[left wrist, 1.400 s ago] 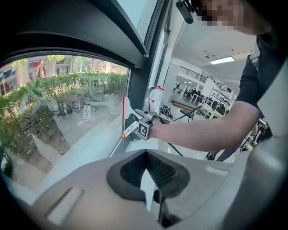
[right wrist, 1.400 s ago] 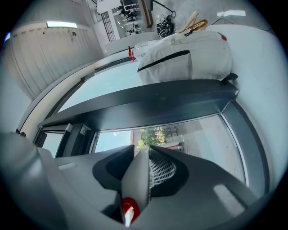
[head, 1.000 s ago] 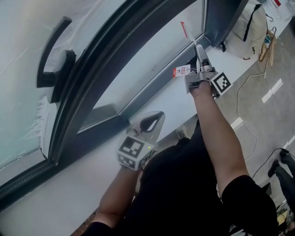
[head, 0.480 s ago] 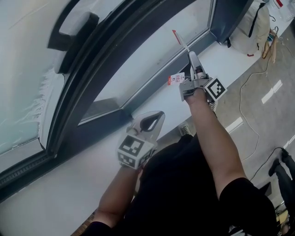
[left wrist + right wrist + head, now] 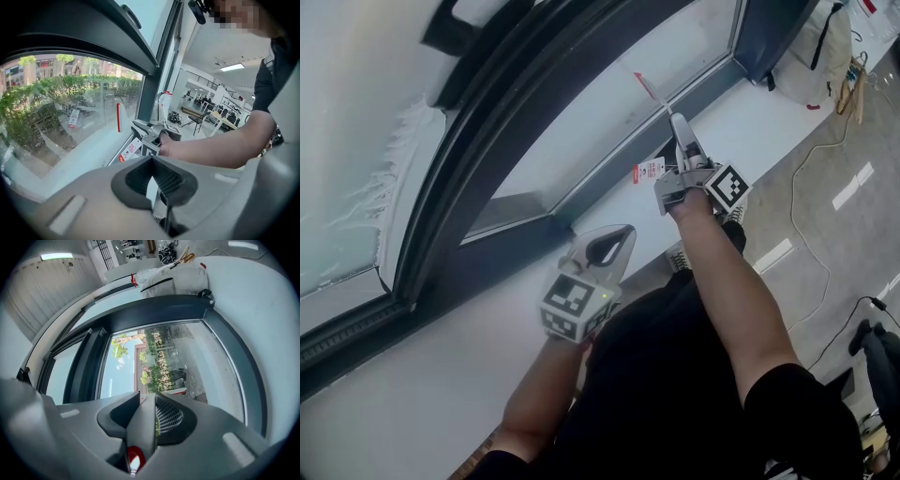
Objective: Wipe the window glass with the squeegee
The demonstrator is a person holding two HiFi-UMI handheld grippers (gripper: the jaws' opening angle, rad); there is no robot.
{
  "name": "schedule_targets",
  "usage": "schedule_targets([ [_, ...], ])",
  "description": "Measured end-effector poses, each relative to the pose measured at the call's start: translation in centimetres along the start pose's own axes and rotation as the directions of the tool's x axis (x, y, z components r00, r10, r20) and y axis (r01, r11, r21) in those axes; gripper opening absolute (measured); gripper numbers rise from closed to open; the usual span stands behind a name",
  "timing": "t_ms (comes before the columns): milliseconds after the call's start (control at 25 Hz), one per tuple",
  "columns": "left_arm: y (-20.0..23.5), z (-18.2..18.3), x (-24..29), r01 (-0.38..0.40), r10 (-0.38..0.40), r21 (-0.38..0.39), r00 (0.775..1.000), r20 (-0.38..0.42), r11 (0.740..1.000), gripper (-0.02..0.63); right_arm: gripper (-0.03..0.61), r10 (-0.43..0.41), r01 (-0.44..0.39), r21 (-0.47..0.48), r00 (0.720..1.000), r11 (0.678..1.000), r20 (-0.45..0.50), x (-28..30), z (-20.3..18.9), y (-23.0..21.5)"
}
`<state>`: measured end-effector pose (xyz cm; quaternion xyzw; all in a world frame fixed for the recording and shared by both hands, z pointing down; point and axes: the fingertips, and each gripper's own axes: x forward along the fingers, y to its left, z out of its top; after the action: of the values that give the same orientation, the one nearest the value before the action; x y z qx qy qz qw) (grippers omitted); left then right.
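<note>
In the head view my right gripper (image 5: 679, 141) is shut on the grey handle of the squeegee (image 5: 660, 105). The squeegee's thin red blade (image 5: 644, 83) lies against the lower window glass (image 5: 581, 131), and a white and red tag (image 5: 649, 170) hangs from the handle. The right gripper view shows the handle (image 5: 142, 425) between the jaws and the red blade (image 5: 174, 391) on the glass (image 5: 164, 352). My left gripper (image 5: 622, 234) is shut and holds nothing; it hovers over the white sill (image 5: 441, 375). From the left gripper view the blade (image 5: 118, 117) and my right gripper (image 5: 151, 138) are ahead.
A thick dark window frame (image 5: 502, 112) runs diagonally across, with a black window handle (image 5: 455, 23) at the top left. A pale bag (image 5: 825, 56) stands at the top right. Cables (image 5: 806, 178) trail over the grey floor on the right.
My right gripper has drawn the squeegee leftward along the glass, away from the corner frame. The left gripper has stayed in place. The head camera has shifted a little.
</note>
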<state>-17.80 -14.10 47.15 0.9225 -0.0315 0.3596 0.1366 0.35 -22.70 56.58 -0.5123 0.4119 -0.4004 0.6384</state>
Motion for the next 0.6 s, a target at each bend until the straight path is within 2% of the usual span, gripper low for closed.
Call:
schedule_targets([
  [600, -0.4, -2.1, -1.4, -0.003, 0.003, 0.009, 1.0, -0.019, 1.0, 0.0, 0.13, -0.014, 0.014, 0.019, 0.999, 1.0, -0.05, -1.3, -5.0, -1.5],
])
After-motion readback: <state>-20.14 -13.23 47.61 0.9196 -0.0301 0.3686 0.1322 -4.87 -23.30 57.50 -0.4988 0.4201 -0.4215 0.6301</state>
